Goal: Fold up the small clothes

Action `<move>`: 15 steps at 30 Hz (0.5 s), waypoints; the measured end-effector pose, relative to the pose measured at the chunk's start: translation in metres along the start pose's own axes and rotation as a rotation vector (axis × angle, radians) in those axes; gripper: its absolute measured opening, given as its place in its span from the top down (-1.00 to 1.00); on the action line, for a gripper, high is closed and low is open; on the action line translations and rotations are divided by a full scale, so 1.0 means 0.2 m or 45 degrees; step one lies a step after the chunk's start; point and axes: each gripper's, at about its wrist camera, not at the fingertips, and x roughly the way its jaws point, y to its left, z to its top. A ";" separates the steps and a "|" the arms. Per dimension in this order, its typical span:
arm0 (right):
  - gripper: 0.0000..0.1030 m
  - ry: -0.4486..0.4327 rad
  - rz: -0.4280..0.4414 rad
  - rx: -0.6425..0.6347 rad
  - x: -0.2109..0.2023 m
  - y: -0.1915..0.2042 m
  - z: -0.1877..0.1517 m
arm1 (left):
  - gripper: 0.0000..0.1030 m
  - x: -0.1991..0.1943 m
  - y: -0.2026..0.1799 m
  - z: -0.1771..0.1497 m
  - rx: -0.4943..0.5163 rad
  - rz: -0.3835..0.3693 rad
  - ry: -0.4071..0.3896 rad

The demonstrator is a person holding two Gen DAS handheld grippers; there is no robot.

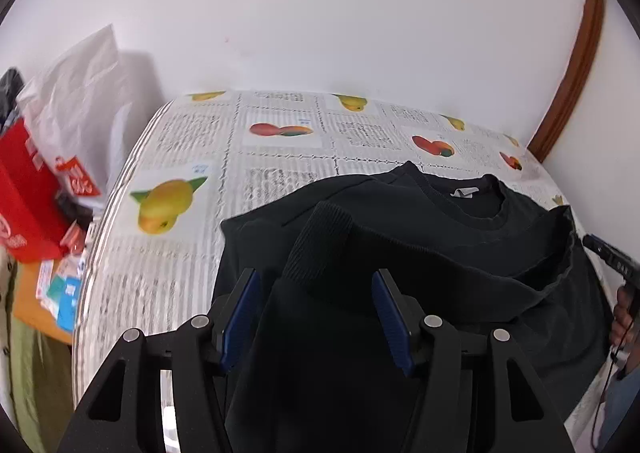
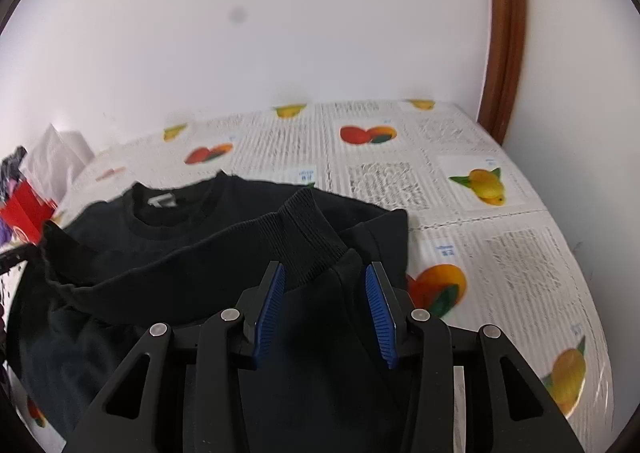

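Observation:
A black sweatshirt (image 1: 440, 237) lies flat on the fruit-print tablecloth (image 1: 192, 157), its collar with a white label (image 1: 464, 193) towards the wall. Both sleeves are folded in over the body. My left gripper (image 1: 316, 277) is open and points down. The left sleeve's ribbed cuff (image 1: 320, 245) lies just ahead of its blue pads (image 1: 240, 317), and loose cloth sits between them without being pinched. In the right wrist view, my right gripper (image 2: 324, 267) is open too. The other ribbed cuff (image 2: 308, 229) of the sweatshirt (image 2: 180, 253) lies at its tips.
A red box (image 1: 20, 197) and a white plastic bag (image 1: 80, 93) stand off the table's left side. A brown door frame (image 2: 504, 33) rises at the right by the white wall. A person's hand (image 1: 622, 313) shows at the right edge. Bare tablecloth (image 2: 480, 237) lies right of the sweatshirt.

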 end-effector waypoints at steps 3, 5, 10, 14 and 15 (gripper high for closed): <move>0.14 0.027 -0.008 -0.010 0.09 0.01 0.05 | -0.07 0.04 -0.02 0.02 0.059 0.025 0.007; 0.12 0.043 -0.019 -0.010 0.15 0.01 0.08 | -0.02 0.08 -0.02 0.03 0.094 0.065 0.019; 0.25 0.132 0.006 -0.028 0.30 0.03 0.13 | 0.86 0.12 0.00 0.03 0.060 0.097 -0.015; 0.77 0.107 -0.003 -0.118 0.32 0.07 0.13 | 0.87 0.13 0.03 0.02 0.041 0.100 -0.041; 0.80 0.071 0.002 -0.126 0.29 0.06 0.13 | 0.87 0.12 0.04 0.02 0.029 0.101 -0.047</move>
